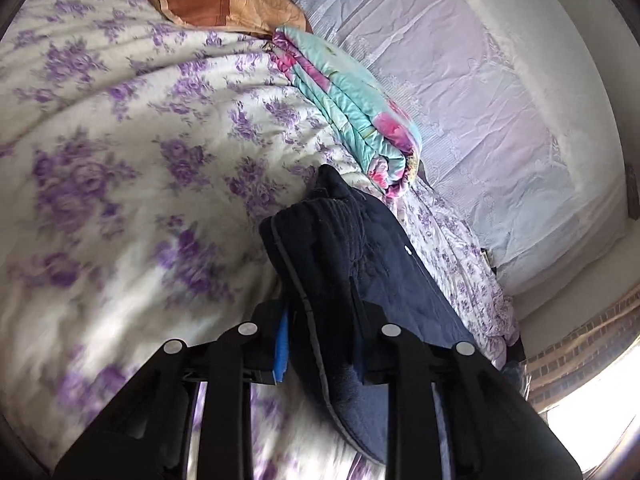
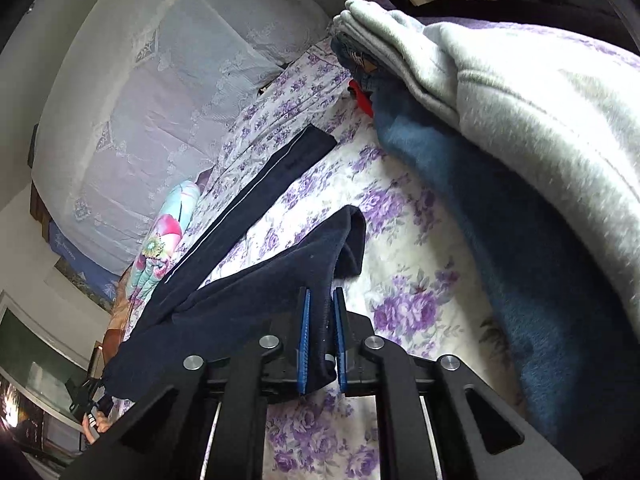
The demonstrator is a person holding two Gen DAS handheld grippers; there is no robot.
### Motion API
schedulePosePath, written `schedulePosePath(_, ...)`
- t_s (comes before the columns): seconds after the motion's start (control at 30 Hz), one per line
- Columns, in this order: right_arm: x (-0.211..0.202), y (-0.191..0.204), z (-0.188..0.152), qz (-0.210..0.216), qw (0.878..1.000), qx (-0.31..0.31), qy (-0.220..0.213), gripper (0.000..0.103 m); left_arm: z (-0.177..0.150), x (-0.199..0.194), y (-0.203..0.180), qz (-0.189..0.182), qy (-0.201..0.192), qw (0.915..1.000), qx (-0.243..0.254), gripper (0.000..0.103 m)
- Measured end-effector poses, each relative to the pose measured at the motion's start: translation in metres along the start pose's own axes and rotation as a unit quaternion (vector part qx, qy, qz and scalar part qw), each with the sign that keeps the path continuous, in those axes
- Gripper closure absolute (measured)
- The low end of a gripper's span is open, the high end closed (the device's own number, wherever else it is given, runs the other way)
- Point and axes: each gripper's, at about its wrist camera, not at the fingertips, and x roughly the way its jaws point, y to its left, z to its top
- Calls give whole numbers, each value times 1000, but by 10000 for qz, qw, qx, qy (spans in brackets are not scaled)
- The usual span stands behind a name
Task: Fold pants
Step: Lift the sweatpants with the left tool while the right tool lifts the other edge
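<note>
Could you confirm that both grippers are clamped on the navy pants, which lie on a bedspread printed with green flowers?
Not quite: the flowers on the bedspread are purple, not green, as both wrist views show. The rest holds: the left gripper and the right gripper are each clamped on the navy pants.

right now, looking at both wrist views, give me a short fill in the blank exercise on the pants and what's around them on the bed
1. Both hand-held grippers, left and right, are shut on the dark navy ____.
2. The bedspread has a ____ flower print.
3. On top of the blue blanket lies a folded ____ garment.
4. The right hand-held gripper's pads are coloured ____.

Missing words: pants; purple; grey; blue
</note>
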Motion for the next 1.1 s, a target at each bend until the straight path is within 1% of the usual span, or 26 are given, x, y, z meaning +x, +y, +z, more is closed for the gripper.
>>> schedulePosePath(0.07,8,-3,1,-252,9994,-163,154,92,-5,7,7,362,116,9992,93,78)
schedulePosePath(0.13,28,-11,-2,-737,9960,-240,435,93,-8,26,24,631,484,9968,-44,76)
schedulePosePath(0.17,33,-14,-5,-809,9951,-281,501,93,-8,28,31,531,542,9970,-155,74)
schedulePosePath(0.2,30,-13,-6,-794,9953,-310,453,89,-8,22,33,380,503,9979,-172,72)
schedulePosePath(0.23,23,-11,-4,-867,9949,-285,421,88,-6,13,32,386,454,9982,-104,70)
schedulePosePath(0.27,11,-10,-1,-942,9950,-228,254,84,-4,4,30,481,335,9983,-31,67)
schedulePosePath(0.3,-5,-8,3,-1067,9941,-183,-104,74,-3,-8,28,658,126,9977,55,58)
schedulePosePath(0.33,-17,-4,6,-1183,9919,-226,-391,70,0,-26,23,897,-200,9956,180,54)
schedulePosePath(0.37,-28,4,8,-1248,9894,-347,-652,68,2,-40,16,1040,-469,9930,312,51)
schedulePosePath(0.4,-34,16,12,-1212,9880,-533,-797,67,2,-47,9,1079,-597,9914,435,50)
schedulePosePath(0.43,-33,27,13,-1124,9880,-685,-809,67,3,-52,-6,1021,-651,9905,653,49)
schedulePosePath(0.47,-27,41,14,-975,9887,-850,-760,64,3,-51,-16,940,-610,9905,803,43)
schedulePosePath(0.5,-19,54,13,-821,9891,-1019,-672,59,0,-45,-33,772,-510,9904,1026,35)
schedulePosePath(0.53,-5,72,8,-640,9888,-1244,-518,56,-4,-36,-48,656,-412,9896,1210,31)
schedulePosePath(0.57,9,87,2,-515,9875,-1448,-360,51,-8,-26,-61,585,-303,9878,1413,25)
schedulePosePath(0.63,40,115,-12,-342,9822,-1848,-32,45,-23,6,-91,584,-18,9780,2002,20)
schedulePosePath(0.7,74,134,-27,-256,9764,-2102,414,42,-36,41,-105,754,282,9673,2404,14)
schedulePosePath(0.73,94,137,-35,-248,9729,-2167,761,42,-40,69,-104,934,610,9614,2514,14)
schedulePosePath(0.8,133,130,-48,-431,9651,-2092,1517,41,-45,108,-87,1297,1183,9554,2376,14)
schedulePosePath(0.83,133,131,-50,-430,9651,-2201,1354,41,-44,114,-83,1354,1170,9543,2393,14)
schedulePosePath(0.87,133,136,-50,-536,9603,-2375,1364,41,-44,108,-87,1330,1144,9543,2418,13)
schedulePosePath(0.9,134,141,-48,-599,9571,-2411,1488,41,-39,104,-90,1284,1194,9555,2374,13)
schedulePosePath(0.97,129,155,-33,-404,9630,-2324,1304,41,-19,90,-95,810,1096,9694,2042,13)
schedulePosePath(1.03,132,182,-21,-306,9595,-2558,1143,41,-2,86,-103,612,914,9767,1845,13)
schedulePosePath(1.07,137,198,-17,-213,9571,-2679,1085,40,6,89,-108,568,871,9776,1827,13)
schedulePosePath(1.1,146,216,-15,-75,9546,-2780,1070,34,9,97,-112,578,898,9767,1863,12)
